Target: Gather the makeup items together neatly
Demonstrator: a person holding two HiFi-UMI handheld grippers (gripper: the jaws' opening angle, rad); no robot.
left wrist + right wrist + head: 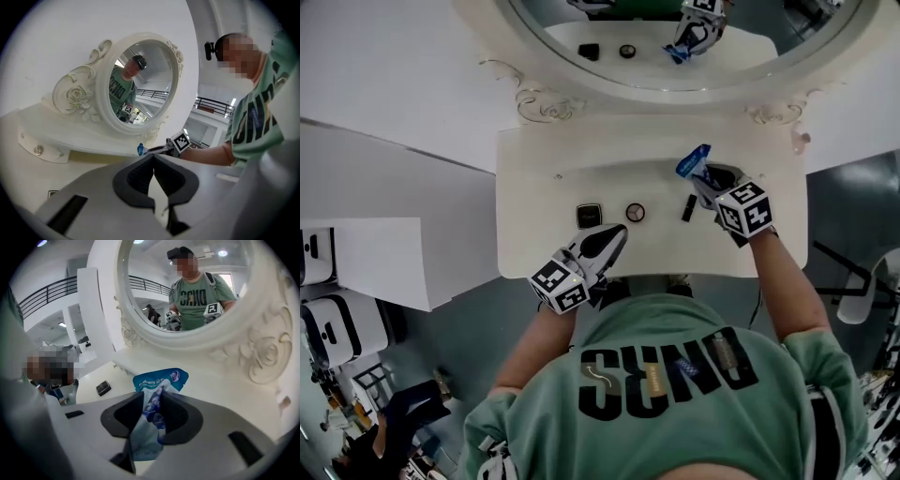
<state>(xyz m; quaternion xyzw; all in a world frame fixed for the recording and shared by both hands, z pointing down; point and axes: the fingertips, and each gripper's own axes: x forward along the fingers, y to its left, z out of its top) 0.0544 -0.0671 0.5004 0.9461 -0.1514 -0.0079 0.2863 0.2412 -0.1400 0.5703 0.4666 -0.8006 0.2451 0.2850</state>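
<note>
On the white vanity top [534, 192] lie a black square compact [589, 215], a small round compact [636, 212] and a black lipstick tube [688, 207], in a row. My right gripper [705, 178] is shut on a blue sachet [694, 161], just right of the lipstick and slightly behind it. The right gripper view shows the sachet [159, 379] pinched between the pads, its top sticking out above them. My left gripper [617, 234] is shut with nothing in it, at the front edge below the two compacts. In the left gripper view its jaws [153, 164] meet at the tips.
An ornate oval mirror [675, 56] stands at the back of the vanity, on a raised shelf with carved scrollwork [534, 98]. White partitions [384, 84] lie to the left. The person's body presses against the vanity's front edge.
</note>
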